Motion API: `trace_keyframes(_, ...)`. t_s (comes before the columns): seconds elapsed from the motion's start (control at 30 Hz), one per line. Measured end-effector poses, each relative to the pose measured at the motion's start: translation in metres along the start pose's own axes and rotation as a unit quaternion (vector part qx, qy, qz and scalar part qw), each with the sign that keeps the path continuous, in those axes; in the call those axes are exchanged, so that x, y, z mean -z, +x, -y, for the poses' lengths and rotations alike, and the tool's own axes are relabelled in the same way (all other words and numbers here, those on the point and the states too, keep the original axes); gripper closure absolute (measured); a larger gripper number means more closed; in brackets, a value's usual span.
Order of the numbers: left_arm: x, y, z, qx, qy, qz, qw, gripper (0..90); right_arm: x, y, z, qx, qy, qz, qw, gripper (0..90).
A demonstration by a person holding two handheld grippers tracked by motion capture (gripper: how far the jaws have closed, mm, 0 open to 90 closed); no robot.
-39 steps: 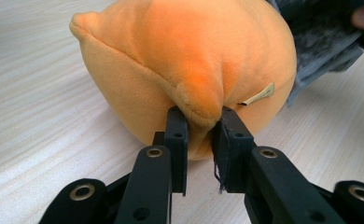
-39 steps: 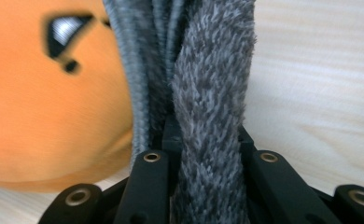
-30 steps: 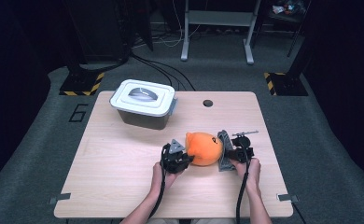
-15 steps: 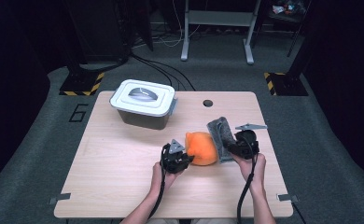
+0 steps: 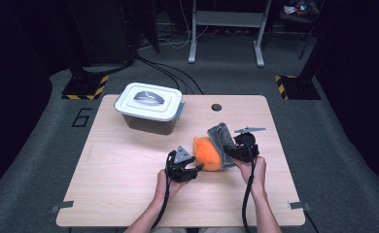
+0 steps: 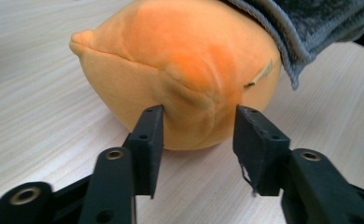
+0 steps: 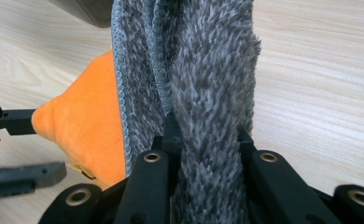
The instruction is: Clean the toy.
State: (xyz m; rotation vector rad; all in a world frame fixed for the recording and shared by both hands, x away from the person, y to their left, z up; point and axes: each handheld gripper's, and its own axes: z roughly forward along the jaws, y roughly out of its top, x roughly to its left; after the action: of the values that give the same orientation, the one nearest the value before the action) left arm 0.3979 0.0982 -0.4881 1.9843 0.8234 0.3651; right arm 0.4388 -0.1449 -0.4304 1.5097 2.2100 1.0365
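Dark carpeted flooring and stand legs surround a pale wooden table (image 5: 129, 194) seen from above. Toward the upper left of the tabletop stands a lidded grey storage box (image 5: 150, 108), shut and well apart from the work. At centre right lies an orange plush cushion (image 5: 207, 154), with a grey fleece cloth (image 5: 220, 138) draped over its right-hand side.

Right gripper (image 5: 239, 150): jaws clamped on a bunched fold of the cloth, which rises between them in the right gripper view (image 7: 208, 93). The cloth is raised off the table at that end while its lower edge lies against the cushion.

Left gripper (image 5: 183, 167): jaws have just been opening; in the left gripper view they stand parted on either side of a seam on the cushion (image 6: 180, 74), the pads close to the fabric but not pinching it.

Progress, as judged: the cloth appears to be partway through being peeled from the cushion; full separation remains, and the box is untouched.

Pose: both forearms enter from the bottom edge, each hand (image 5: 252, 170) wrapped about its gripper; the two grippers face each other across the cushion.
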Motion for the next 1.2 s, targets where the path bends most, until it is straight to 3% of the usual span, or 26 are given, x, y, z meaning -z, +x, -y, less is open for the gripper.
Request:
trace_keyframes(0.2,-0.008,-0.005,-0.001,-0.029,0.009,-0.028,0.9991,39.5,-0.003,-0.001,-0.002,-0.001,-0.003,-0.002,1.0000,75.3)
trace_keyframes(0.27,-0.011,-0.005,-0.001,-0.032,0.014,-0.030,0.9990,40.9,-0.003,-0.001,-0.002,-0.002,-0.002,-0.001,1.0000,75.3)
trace_keyframes(0.3,-0.016,-0.006,0.000,-0.044,0.022,-0.035,0.9982,43.3,-0.003,-0.002,-0.002,-0.004,-0.001,-0.002,1.0000,75.3)
trace_keyframes(0.4,-0.018,-0.007,0.000,-0.046,0.017,-0.040,0.9980,51.4,-0.004,-0.002,-0.002,-0.007,-0.001,-0.006,1.0000,75.3)
trace_keyframes(0.43,-0.019,-0.007,0.000,-0.044,0.013,-0.041,0.9981,59.7,-0.003,-0.002,-0.002,-0.006,-0.001,-0.003,1.0000,75.3)
trace_keyframes(0.63,-0.015,-0.002,-0.004,-0.019,0.007,-0.025,0.9995,74.8,0.006,0.001,-0.001,-0.005,-0.015,0.001,0.9999,75.3)
trace_keyframes(0.83,-0.010,0.000,-0.008,0.009,0.006,-0.004,0.9999,77.6,0.017,0.008,0.000,0.005,-0.027,-0.009,0.9996,75.3)
trace_keyframes(1.07,-0.002,-0.003,-0.016,0.029,0.009,0.018,0.9994,77.8,0.031,0.034,-0.004,0.032,-0.033,-0.028,0.9986,75.3)
trace_keyframes(1.2,-0.001,-0.003,-0.015,0.042,0.009,0.028,0.9987,77.8,0.027,0.049,-0.003,0.054,-0.025,-0.033,0.9977,75.2)
